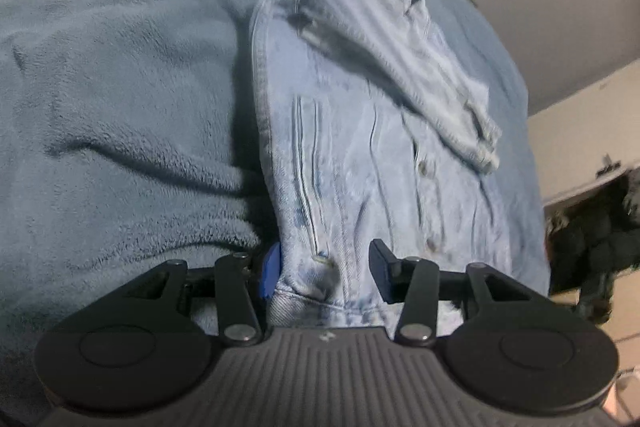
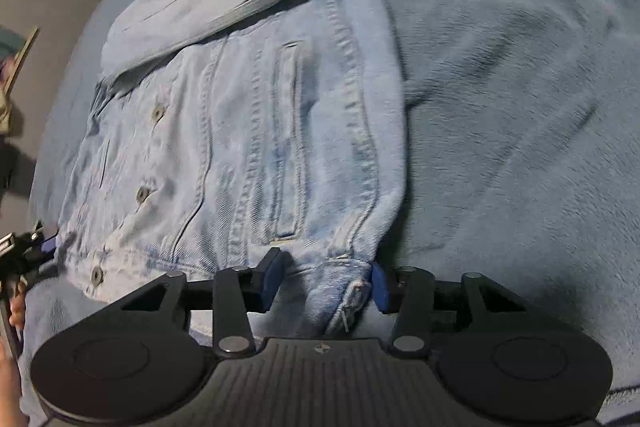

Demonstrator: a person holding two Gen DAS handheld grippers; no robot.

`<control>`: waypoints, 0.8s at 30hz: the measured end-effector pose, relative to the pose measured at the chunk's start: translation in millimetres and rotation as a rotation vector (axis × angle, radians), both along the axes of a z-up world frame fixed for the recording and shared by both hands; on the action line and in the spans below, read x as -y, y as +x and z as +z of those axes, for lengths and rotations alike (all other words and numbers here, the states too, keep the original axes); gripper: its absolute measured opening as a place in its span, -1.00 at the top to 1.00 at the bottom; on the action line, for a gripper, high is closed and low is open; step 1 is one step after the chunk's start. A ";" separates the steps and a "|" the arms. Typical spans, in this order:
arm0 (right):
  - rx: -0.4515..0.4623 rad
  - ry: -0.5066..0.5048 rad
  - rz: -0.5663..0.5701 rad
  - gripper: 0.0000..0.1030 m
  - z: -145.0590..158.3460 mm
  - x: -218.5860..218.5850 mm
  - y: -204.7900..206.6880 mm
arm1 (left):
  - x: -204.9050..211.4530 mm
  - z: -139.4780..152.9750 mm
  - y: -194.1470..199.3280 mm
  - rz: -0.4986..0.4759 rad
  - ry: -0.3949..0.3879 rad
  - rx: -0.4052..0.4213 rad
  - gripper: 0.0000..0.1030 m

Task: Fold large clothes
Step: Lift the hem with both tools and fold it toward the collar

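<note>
Denim jacket (image 1: 360,163) lies flat on the blue fleece blanket (image 1: 120,87), sleeves folded across it. Left gripper (image 1: 326,273) and right gripper (image 2: 326,277) each straddle a hem corner, jaws open around the cloth.

- Fluffy blue-grey blanket (image 1: 120,87) spread wide, rumpled into soft folds.
- Plain grey wall (image 1: 560,7) behind.
- Dark heap (image 1: 592,235) at the right edge, blurred.

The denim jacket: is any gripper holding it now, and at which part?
Neither has closed on the denim jacket. The left gripper and right gripper both stand open around its bottom hem corners, one at each side.
</note>
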State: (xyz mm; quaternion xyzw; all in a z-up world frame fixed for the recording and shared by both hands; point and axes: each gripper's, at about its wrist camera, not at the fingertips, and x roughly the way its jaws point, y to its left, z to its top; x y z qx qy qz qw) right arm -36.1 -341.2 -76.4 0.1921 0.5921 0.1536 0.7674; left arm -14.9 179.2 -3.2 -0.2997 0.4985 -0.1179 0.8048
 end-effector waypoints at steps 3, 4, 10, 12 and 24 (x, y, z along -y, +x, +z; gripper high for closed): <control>0.042 0.130 -0.022 0.04 6.7 7.8 -1.4 | -3.9 -0.9 -1.1 -0.001 -0.059 0.036 0.15; 0.063 0.187 -0.040 0.06 9.7 9.7 -2.7 | -9.1 -1.4 -2.6 0.014 -0.113 0.064 0.15; 0.044 0.207 -0.061 0.07 6.8 13.8 1.5 | -9.0 -9.2 2.3 0.017 -0.133 0.025 0.15; 0.007 0.149 -0.038 0.08 2.4 8.0 2.8 | -2.1 -11.1 5.7 -0.008 -0.071 -0.016 0.15; -0.007 0.096 0.005 0.08 1.7 3.3 -3.3 | -18.0 -19.2 0.8 -0.022 -0.274 0.035 0.15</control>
